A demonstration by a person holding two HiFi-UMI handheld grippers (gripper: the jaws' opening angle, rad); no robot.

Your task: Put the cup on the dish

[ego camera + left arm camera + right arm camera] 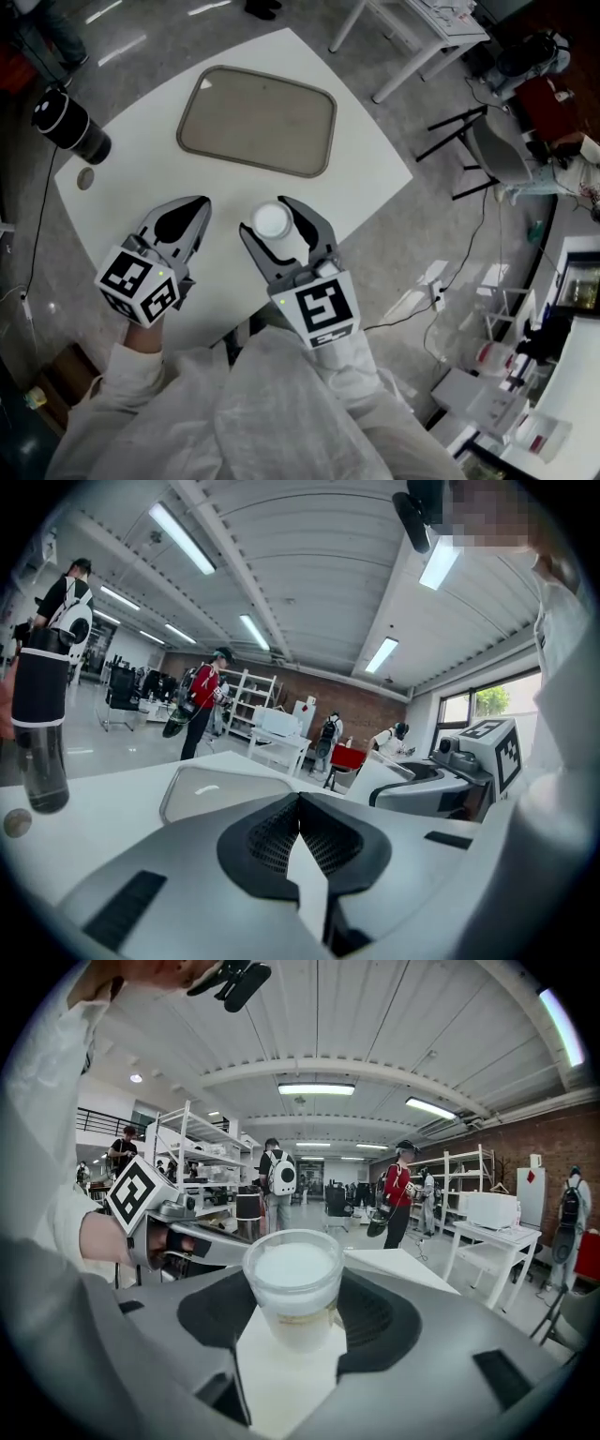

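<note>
Two grippers: the left gripper (300, 801) and the right gripper (270, 223) are side by side over the near part of a white table (366, 164), near each other but apart.
Right jaws: part-way open, one pressed to each side of the cup (293, 1283), with nothing else between them.
Left jaws: brought together tip to tip, with nothing between them.
Marker cubes: one sits on the near end of each gripper, the left cube (139, 284) and the right cube (319, 314). Both show black squares on white.
Cup position: upright between the right jaws, just right of the left gripper's tips and above the near half of the table. It has a clear wall and is white at the top. I cannot tell whether its base touches the table.
Dish position: the dish (258, 122) is a flat, greyish tray with rounded corners. It lies bare on the far part of the table, beyond both grippers and well apart from the cup.
Bottle: a dark bottle (70, 127) stands upright at the far left of the table.
Disc: a small round disc (85, 178) lies on the table just near of the bottle.
Sleeves: white sleeves (281, 412) fill the near edge behind the grippers.
Hall: another white table (412, 37) stands on the grey floor at the far right.
</note>
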